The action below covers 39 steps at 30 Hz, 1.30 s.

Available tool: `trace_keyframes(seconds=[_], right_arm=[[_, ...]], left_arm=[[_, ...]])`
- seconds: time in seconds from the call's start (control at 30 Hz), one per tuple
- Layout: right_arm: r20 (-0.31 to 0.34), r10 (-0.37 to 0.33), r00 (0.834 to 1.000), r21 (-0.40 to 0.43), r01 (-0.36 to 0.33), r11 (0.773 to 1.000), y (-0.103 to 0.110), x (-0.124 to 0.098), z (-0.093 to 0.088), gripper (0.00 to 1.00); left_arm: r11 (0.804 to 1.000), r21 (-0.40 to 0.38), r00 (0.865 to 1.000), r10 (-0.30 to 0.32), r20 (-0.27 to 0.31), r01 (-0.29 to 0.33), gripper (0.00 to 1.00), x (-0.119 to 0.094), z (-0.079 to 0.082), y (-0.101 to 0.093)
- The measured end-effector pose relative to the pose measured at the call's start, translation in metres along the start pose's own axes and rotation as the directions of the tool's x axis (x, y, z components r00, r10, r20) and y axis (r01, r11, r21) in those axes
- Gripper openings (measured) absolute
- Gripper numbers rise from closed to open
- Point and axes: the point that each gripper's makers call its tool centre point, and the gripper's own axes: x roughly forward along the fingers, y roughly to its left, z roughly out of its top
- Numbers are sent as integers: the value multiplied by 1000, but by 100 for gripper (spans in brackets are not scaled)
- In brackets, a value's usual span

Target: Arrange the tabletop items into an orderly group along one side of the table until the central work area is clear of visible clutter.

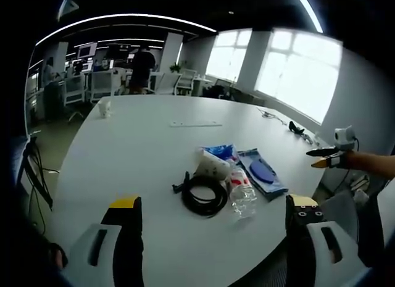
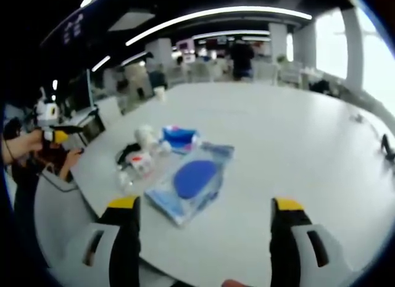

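Note:
A small cluster lies near the white table's (image 1: 133, 154) edge. In it are a coiled black cable (image 1: 203, 197), a white adapter (image 1: 213, 166), a blue packet (image 1: 221, 152), a clear bottle (image 1: 242, 199) and a clear bag holding a blue disc (image 1: 262, 173). My left gripper (image 1: 213, 202) is open, short of the cluster, holding nothing. The right gripper (image 1: 326, 157) comes in from the right, off the table edge. In the right gripper view, the bag (image 2: 194, 179), packet (image 2: 179, 137), adapter (image 2: 145, 136), bottle (image 2: 137, 166) and cable (image 2: 126, 154) lie ahead of my open, empty right gripper (image 2: 205, 203). The left gripper (image 2: 58, 136) shows at far left.
A white cup (image 1: 105, 108) stands at the table's far end, and a flat white strip (image 1: 195, 123) lies mid-table. Dark cables (image 1: 296, 128) trail along the window-side edge. Beyond are desks, chairs and a standing person (image 1: 142, 68).

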Motion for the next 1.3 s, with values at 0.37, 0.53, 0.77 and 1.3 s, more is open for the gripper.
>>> trace_keyframes(seconds=[0.37, 0.53, 0.77, 1.3], right_arm=[[-9, 12, 1000, -1, -12, 1000, 5, 5, -1, 84], [-11, 20, 1000, -3, -20, 1000, 8, 9, 0, 84], [-16, 35, 999, -5, -35, 999, 13, 16, 1, 84], [-34, 61, 998, -16, -62, 998, 19, 26, -1, 83]], left_arm=[[1000, -20, 1000, -8, -27, 7, 95, 11, -11, -1], [999, -27, 999, -17, -35, 16, 94, 15, -15, -5], [999, -37, 998, -31, -47, 29, 94, 21, -19, -9], [997, -53, 995, -59, -78, 55, 93, 39, -26, -12]])
